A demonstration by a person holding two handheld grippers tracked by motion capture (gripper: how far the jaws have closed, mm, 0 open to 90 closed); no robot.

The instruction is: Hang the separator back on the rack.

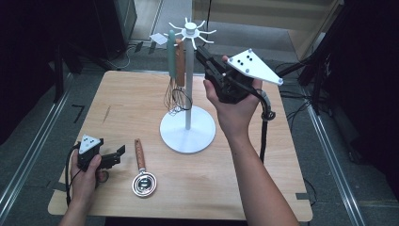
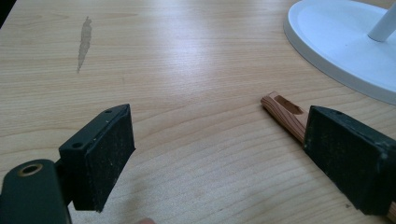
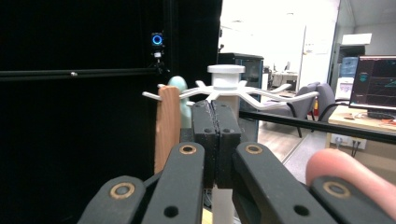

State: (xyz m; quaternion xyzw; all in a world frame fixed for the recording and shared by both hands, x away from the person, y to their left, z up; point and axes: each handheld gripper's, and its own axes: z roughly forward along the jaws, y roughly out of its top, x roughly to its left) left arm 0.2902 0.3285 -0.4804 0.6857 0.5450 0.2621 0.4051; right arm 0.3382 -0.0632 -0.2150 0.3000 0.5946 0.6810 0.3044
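Now, in the high view, my right tool is up in the upper middle of the frame, next to the top of the white rack, where a green-handled utensil and a brown-handled whisk already hang. My left tool sits low in the lower left, just left of the strainer, which lies flat on the counter with its wooden handle pointing up-frame. I judge two pieces are hung and the strainer is next: my left tool must slide right, straddle the handle and close on it, then lift it to a free hook.

In the left gripper view, the jaws of my left tool stand wide apart with nothing between them. The strainer handle pokes out from behind the right-hand jaw, its hanging slot facing up, and the rack base fills the upper right corner. The handle lies outside the gap, so the tool must shift towards it first.

In the right gripper view, my right tool has its pads pressed together at centre frame, gripping nothing, just before the hook ring. The brown handle hangs left of centre.

I can read no brand, label or writing anywhere; the monitor at the right edge is too blurred.
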